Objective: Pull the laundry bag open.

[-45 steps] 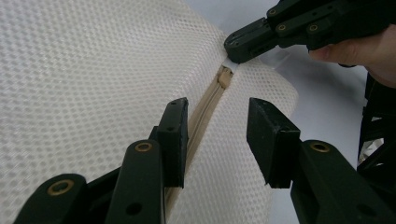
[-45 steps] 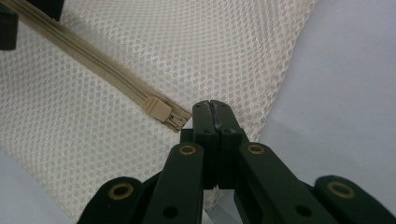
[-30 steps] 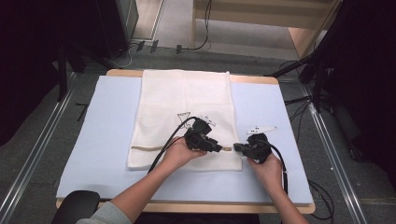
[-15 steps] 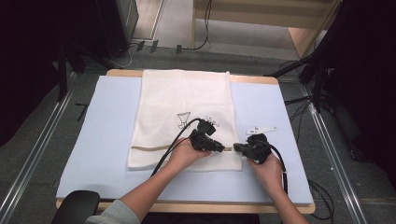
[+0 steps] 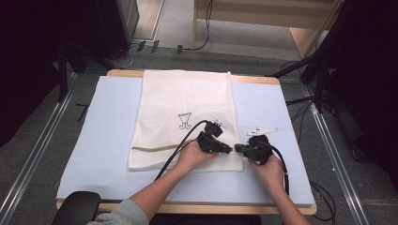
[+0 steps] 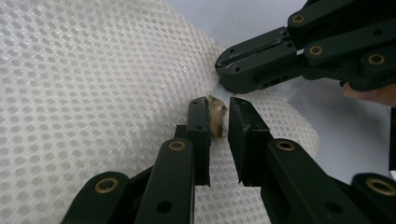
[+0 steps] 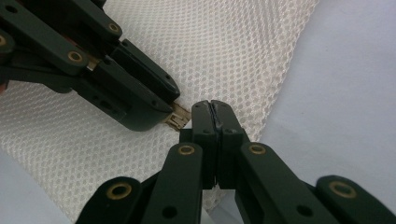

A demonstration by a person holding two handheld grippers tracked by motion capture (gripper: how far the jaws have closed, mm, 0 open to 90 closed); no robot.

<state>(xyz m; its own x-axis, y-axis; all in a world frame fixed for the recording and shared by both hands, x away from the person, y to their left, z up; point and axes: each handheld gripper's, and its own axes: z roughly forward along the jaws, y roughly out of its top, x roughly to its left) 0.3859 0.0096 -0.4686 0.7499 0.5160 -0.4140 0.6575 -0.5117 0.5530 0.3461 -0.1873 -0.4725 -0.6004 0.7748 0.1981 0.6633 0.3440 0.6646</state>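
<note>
white mesh bag (image 5: 183, 112) spread on blue mat (image 5: 94, 140), left gripper (image 6: 218, 122) jaws clamped on brass zipper pull (image 6: 216, 114), right gripper (image 7: 214, 116) jaws pressed together on bag's edge

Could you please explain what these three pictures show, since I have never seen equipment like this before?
No robot here: a person holds a two-jaw hand tool in each hand. The high view looks down on a table with a pale blue mat and a white mesh bag. The other two pictures come from cameras riding on each tool. The left gripper has its jaws around a small brass zipper pull at the bag's corner. The right gripper is shut, apparently pinching the mesh edge beside it.
</note>
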